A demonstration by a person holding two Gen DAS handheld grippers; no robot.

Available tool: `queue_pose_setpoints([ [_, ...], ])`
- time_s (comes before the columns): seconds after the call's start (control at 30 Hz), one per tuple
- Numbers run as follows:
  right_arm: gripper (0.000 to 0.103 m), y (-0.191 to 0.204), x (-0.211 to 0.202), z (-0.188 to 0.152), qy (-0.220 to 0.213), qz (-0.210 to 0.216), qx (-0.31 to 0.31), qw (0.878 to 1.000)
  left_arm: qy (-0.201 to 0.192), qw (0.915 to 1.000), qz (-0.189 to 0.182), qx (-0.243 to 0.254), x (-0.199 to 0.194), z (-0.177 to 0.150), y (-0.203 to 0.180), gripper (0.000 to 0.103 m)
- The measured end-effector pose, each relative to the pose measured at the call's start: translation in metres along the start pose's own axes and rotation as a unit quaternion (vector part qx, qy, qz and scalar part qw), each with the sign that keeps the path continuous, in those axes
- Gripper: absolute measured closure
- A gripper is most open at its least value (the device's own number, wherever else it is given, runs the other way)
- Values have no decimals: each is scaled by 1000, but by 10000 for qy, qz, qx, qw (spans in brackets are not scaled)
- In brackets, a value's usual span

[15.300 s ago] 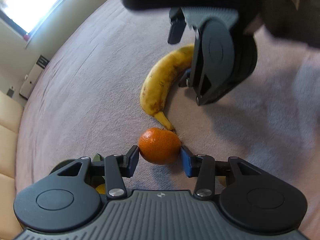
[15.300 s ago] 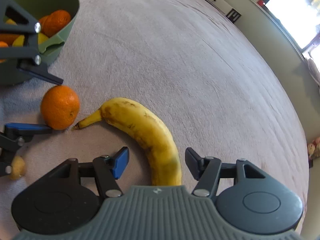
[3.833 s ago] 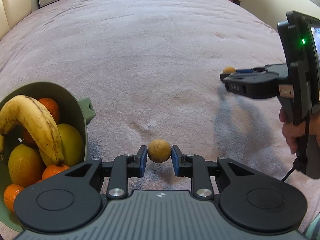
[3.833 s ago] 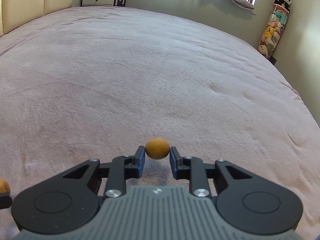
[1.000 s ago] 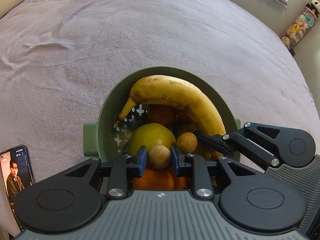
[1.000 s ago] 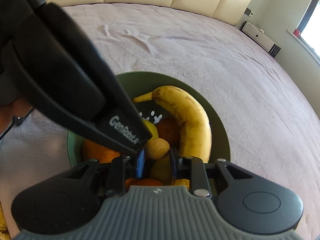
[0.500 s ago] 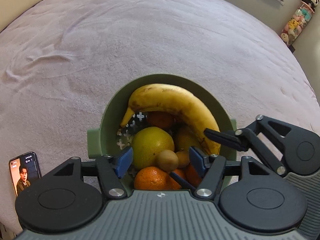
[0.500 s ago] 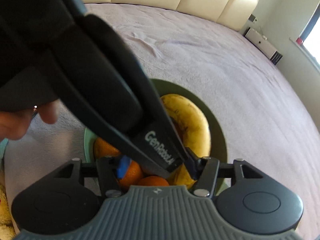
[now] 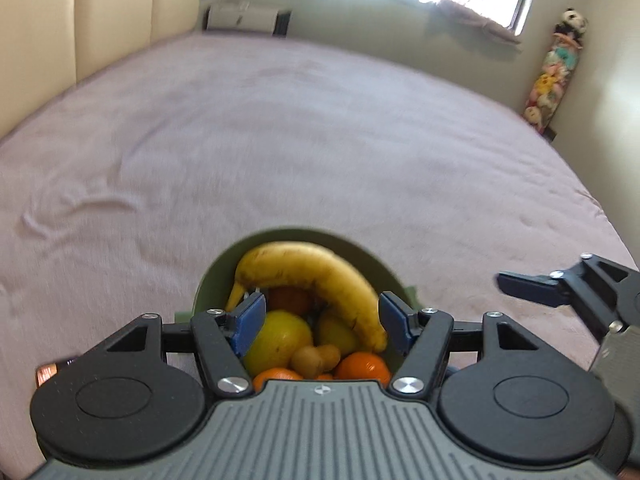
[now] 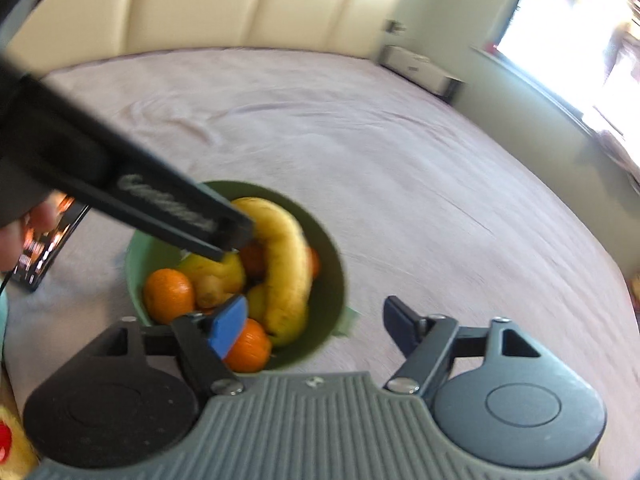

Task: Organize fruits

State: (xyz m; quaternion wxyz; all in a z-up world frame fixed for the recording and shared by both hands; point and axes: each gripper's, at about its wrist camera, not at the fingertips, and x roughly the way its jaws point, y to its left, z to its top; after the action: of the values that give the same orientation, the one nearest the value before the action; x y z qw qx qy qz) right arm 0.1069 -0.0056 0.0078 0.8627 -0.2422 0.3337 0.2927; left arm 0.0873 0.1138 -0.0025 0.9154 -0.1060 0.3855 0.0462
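While both hand-held tools hang above the round olive-green plastic bowl [image 9: 360, 254], every fruit in view lies inside it, below and ahead of the fingers. The left gripper [image 9: 322, 322] has its blue-padded jaws spread apart with nothing between them; seen through that gap are the long spotted yellow banana [image 9: 316, 270], arched across the far side of the bowl with its long axis running left to right, a yellow-green lemon-like fruit [image 9: 280, 338], two small tan round fruits [image 9: 314, 356] and several oranges [image 9: 362, 366]. The right gripper [image 10: 316, 322] is empty too, its jaws opening wider, and sits off the bowl's right rim, so the left one is nearer the pile. No loose fruit shows on the mauve bedspread [image 9: 280, 140], so the sorting looks nearly done.
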Motion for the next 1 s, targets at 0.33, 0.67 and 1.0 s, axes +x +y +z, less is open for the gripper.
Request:
queue_pose_setpoints([
  [0.33, 8, -38, -58, -33, -257, -766, 1632, 9833, -688, 9958, 184, 583, -31, -19, -29, 15],
  [0.67, 4, -32, -89, -69, -405, -1056, 2325, 9660, -740, 9900, 519, 1080, -39, -47, -48, 14],
  [1.0, 4, -19, -74, -87, -215, -863, 2324, 9685, -165, 9927, 597, 1040, -23, -66, -46, 14],
])
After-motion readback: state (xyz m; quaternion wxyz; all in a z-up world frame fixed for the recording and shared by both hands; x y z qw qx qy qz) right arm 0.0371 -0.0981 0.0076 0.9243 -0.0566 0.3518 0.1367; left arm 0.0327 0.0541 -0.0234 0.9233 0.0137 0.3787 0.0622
